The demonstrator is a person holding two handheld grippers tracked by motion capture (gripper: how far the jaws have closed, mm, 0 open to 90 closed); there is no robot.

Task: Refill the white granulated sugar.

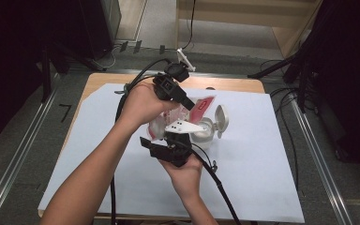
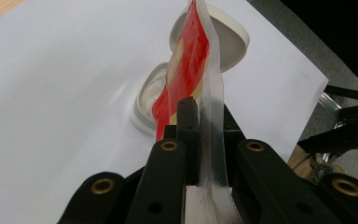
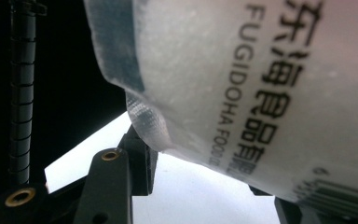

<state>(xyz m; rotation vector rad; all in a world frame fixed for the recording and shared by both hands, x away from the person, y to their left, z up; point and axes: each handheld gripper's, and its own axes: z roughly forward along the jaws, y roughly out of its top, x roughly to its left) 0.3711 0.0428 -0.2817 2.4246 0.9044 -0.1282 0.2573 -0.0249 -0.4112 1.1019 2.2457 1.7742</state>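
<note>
Pouch (image 1: 187, 115) held in the air over the worktop (image 1: 272, 197) middle by 2 grippers. Left gripper (image 2: 200, 140) is clamped on its sealed edge; right gripper (image 3: 191, 163) grips the lower corner. Pouch's long axis slants toward the open white container (image 1: 208, 131) just beneath, lid (image 1: 221, 117) flipped toward the worktop's far edge. Likely pouring next.

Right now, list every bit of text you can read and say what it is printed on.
"FUGIDOHA FOO…", cut off at the edge: on the white back of the pouch.
Chinese characters beside it: partly cropped, not read with confidence.
Barcode and small print at that pouch's lower corner: too blurred.
Red front of the pouch: no legible text.
</note>
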